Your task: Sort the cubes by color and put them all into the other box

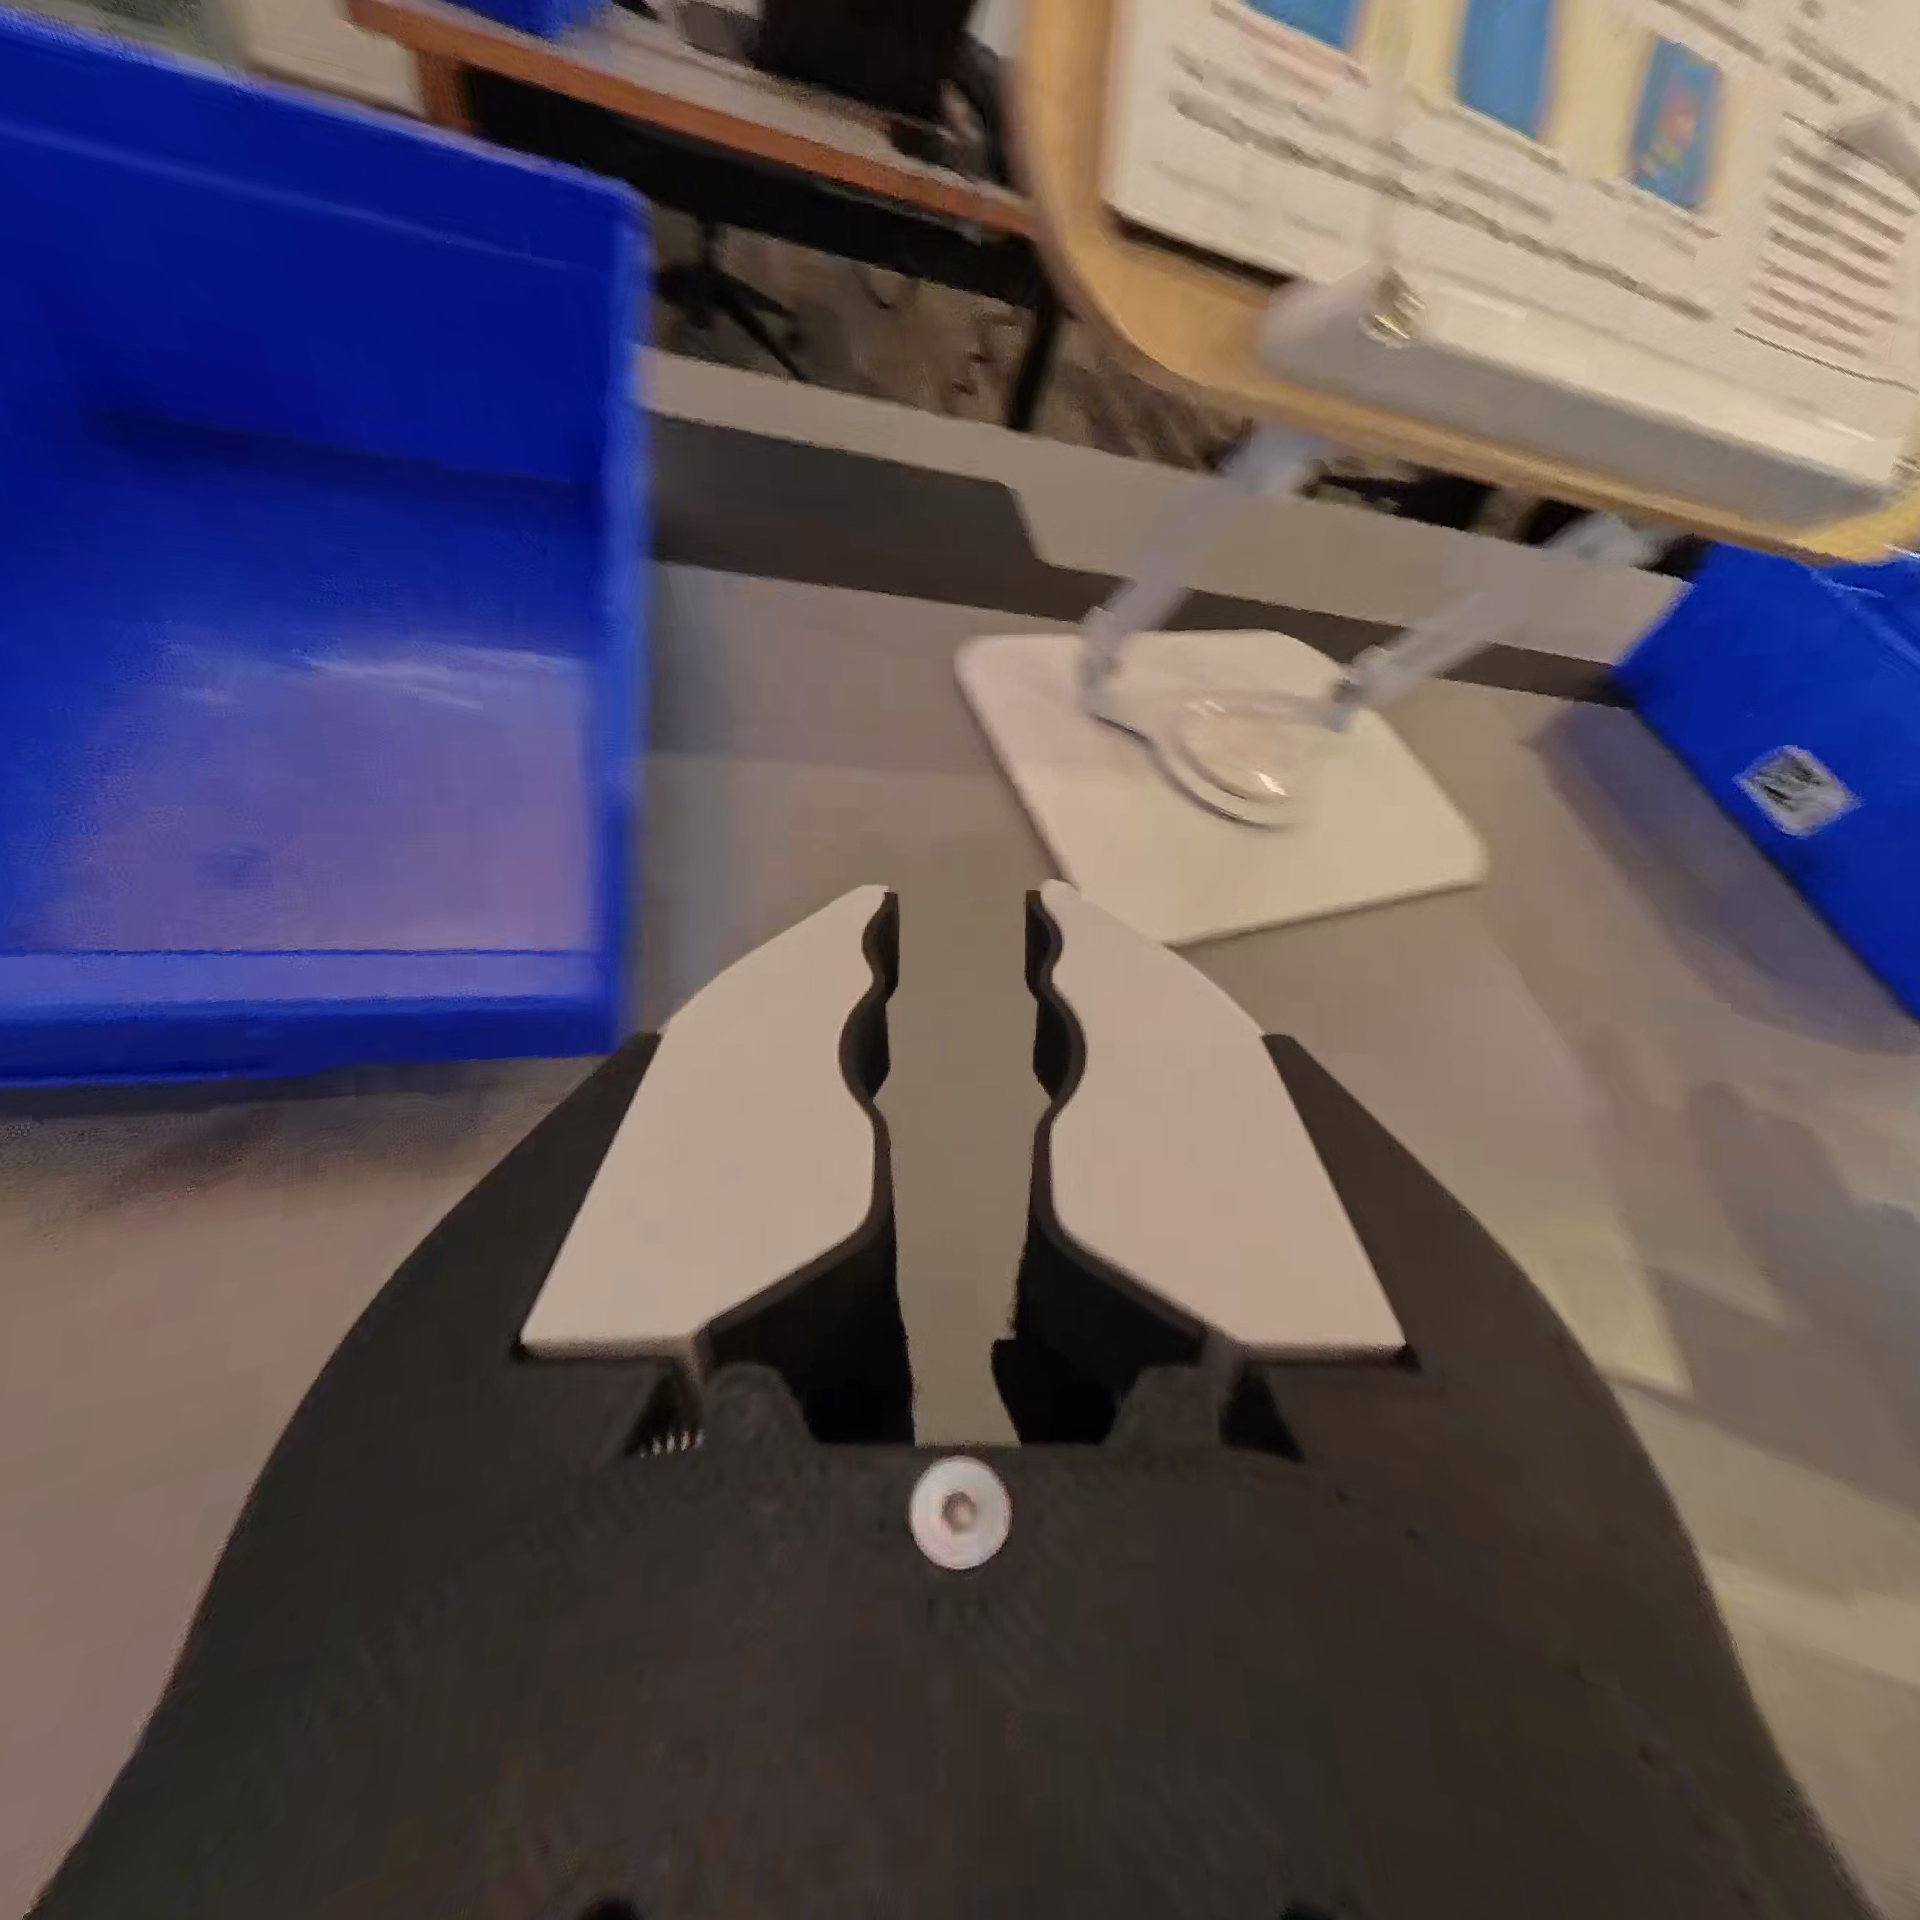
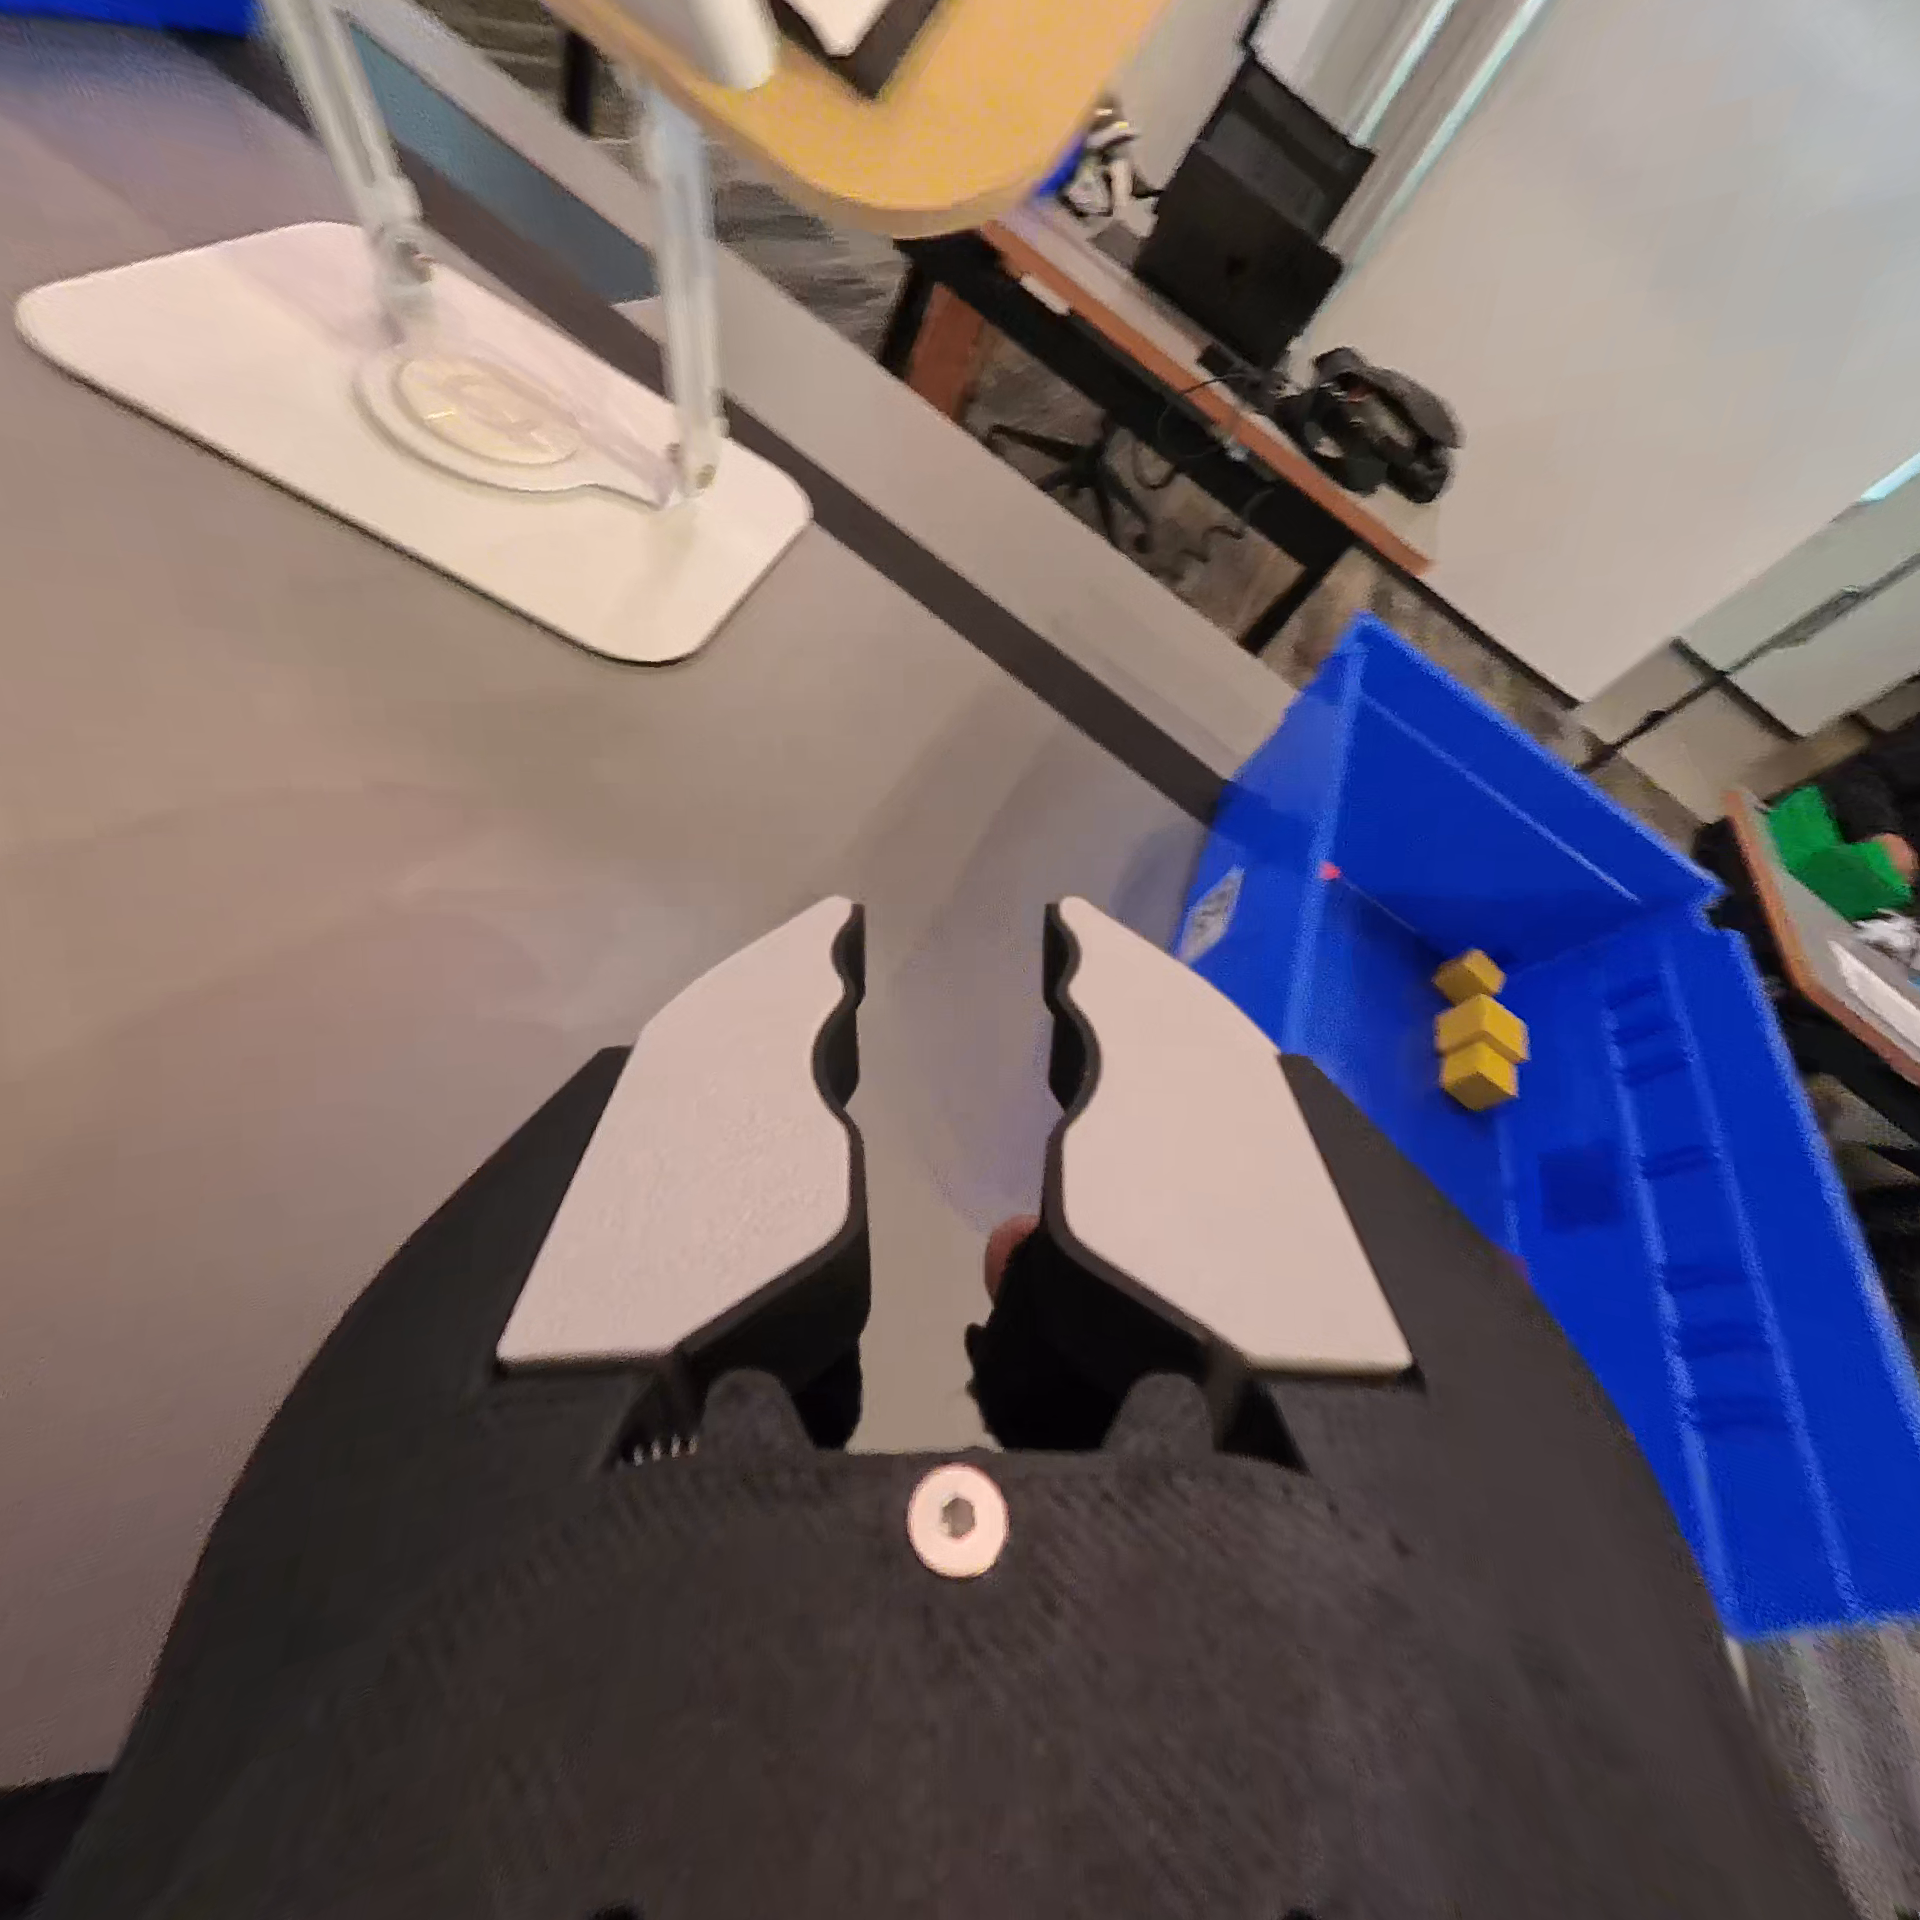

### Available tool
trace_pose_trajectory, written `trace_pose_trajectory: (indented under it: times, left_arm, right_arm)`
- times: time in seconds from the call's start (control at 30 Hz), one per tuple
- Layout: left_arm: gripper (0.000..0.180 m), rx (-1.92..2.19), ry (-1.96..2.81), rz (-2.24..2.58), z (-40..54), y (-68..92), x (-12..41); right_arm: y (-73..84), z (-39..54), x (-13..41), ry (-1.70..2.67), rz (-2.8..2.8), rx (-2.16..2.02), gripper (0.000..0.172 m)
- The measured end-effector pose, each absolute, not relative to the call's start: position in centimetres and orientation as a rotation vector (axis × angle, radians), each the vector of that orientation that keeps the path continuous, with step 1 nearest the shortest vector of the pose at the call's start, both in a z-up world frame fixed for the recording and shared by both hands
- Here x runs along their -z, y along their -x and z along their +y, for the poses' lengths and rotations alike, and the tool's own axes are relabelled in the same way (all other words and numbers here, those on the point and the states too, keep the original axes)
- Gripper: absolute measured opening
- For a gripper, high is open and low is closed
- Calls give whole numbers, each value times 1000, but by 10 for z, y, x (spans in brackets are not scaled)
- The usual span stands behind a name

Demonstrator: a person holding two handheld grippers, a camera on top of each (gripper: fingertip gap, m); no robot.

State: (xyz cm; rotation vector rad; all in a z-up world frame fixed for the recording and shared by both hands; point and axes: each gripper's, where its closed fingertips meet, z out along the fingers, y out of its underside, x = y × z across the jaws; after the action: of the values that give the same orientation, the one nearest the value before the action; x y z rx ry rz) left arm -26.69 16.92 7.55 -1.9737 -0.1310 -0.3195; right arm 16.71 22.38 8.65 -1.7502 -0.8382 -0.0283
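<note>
Three yellow cubes (image 2: 1475,1039) in the right blue box (image 2: 1579,1299), near its end wall; left blue box (image 1: 312,623) apparently bare inside; both grippers, left (image 1: 961,914) and right (image 2: 951,925), over the desk (image 2: 416,831), jaws apart, holding nothing

Left gripper (image 1: 961,914) fingers parted, bare, right gripper (image 2: 951,925) fingers parted, bare

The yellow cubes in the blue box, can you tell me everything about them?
The small yellow cubes, three that can be seen, look solid and matte with sharp edges. They sit in a close row on the floor of the blue plastic box, next to an inner wall. The two nearer ones seem to touch; the farthest is turned slightly. No hand-held gripper touches them.
</note>
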Motion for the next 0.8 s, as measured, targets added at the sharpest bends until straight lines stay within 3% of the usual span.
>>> trace_pose_trajectory:
  times: [0.27, 0.5, 0.8]
  left_arm:
    - [57, -135, 1846, -303, 169, 456, -114]
    - [87, -294, 1882, -409, 181, 559, -96]
    - [92, -127, 2043, -445, 207, 590, -49]
  right_arm:
    - [-287, 268, -118, 1777, -532, 300, 61]
    - [-403, 298, -105, 1948, -222, 393, 77]
    - [-464, 312, -48, 2160, -132, 388, 71]
